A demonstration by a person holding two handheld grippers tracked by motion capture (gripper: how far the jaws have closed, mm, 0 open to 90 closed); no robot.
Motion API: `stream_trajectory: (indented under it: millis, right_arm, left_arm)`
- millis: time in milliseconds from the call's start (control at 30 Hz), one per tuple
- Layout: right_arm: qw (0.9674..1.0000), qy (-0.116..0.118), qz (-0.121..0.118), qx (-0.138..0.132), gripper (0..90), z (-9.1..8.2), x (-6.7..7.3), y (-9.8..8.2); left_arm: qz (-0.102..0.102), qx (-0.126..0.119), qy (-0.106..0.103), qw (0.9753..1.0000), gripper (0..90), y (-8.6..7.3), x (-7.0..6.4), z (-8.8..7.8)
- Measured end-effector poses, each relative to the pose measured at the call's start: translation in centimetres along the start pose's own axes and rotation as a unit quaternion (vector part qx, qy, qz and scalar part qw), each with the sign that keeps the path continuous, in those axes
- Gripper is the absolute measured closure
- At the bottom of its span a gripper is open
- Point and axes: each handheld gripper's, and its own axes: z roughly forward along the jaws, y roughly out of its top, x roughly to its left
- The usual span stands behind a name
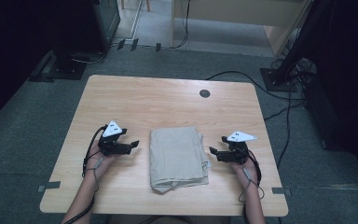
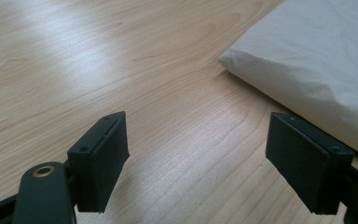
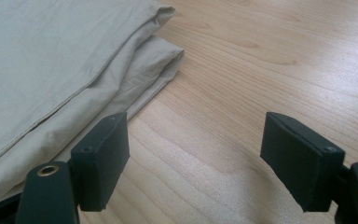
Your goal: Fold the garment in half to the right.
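Folded beige cloth (image 1: 178, 157) looks soft, light and limp; with both left gripper (image 1: 134, 144) and right gripper (image 1: 212, 150) jaws wide and empty, you should pinch its layered side edges.

Overhead looks down; both gripper views, seemingly low, share cloth (image 1: 177, 157).

Matt beige cloth (image 1: 177, 157) – smooth wood-grain table (image 1: 168, 100).

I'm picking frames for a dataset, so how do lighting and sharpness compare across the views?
High view: dim, dark edges, the folded cloth soft. Left gripper view: bright, pale glare on the table, cloth washed out. Right gripper view: evenly lit, cloth folds crisp, near jaws slightly soft.
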Motion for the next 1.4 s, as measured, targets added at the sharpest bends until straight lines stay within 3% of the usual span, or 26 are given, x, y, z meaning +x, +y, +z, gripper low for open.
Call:
stream_trajectory:
  millis: [800,1400]
  right_arm:
    - [0.9998,-0.016,0.015,0.003,23.3,-0.5,-1.0,-0.3]
    - [0.9994,-0.027,0.019,0.01,23.4,-0.7,-1.4,-0.5]
  left_arm:
    - [-0.014,0.0,0.013,0.9998,21.3,-0.3,1.0,-0.6]
    - [-0.013,0.003,0.017,0.9998,21.3,-0.4,1.3,-0.8]
